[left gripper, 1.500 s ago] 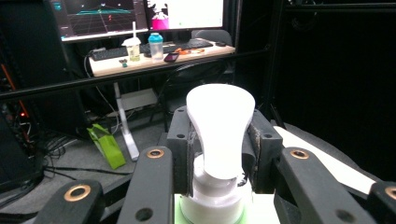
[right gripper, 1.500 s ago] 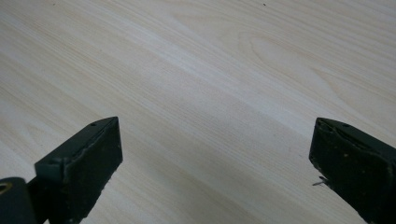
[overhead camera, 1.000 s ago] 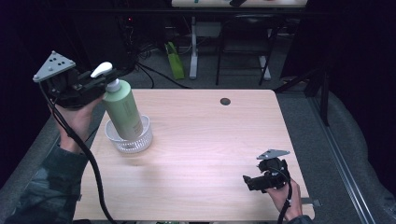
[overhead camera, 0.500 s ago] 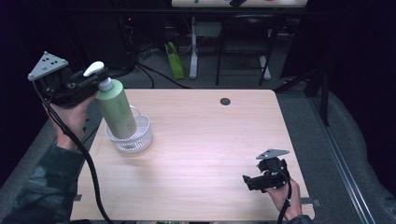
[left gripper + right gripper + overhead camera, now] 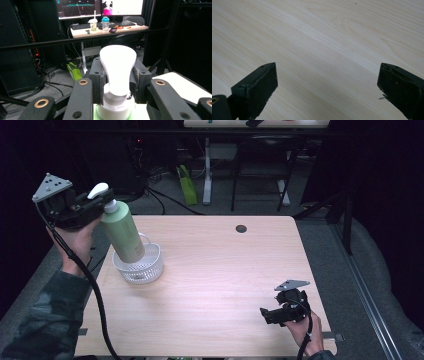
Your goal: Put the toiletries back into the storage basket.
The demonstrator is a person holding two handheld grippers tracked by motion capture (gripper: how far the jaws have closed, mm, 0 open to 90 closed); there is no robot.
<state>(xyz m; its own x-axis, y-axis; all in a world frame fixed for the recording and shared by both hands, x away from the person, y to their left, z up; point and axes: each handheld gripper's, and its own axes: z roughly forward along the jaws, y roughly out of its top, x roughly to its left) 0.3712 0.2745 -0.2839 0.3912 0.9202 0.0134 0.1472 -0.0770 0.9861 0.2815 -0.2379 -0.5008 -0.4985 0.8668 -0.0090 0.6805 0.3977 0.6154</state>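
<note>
Green pump bottle (image 5: 124, 231) gripped, tilted over the white basket (image 5: 139, 265) at centre left.
Left gripper (image 5: 98, 202) has its fingers (image 5: 100, 77) clamped on the pump head; the bottle's base seems just inside the basket, release apparently remaining. Lower right, the right gripper (image 5: 265, 315) rests with fingers (image 5: 259, 85) apart over bare wooden surface (image 5: 225, 270).

The basket (image 5: 138, 264) sits on the counter (image 5: 210, 285) at 9 o'clock. The pump bottle (image 5: 123, 231) hangs tilted over the basket's 10 o'clock rim, held by the left tool (image 5: 102, 204). The right tool (image 5: 265, 314) rests at 4 o'clock, well apart.
</note>
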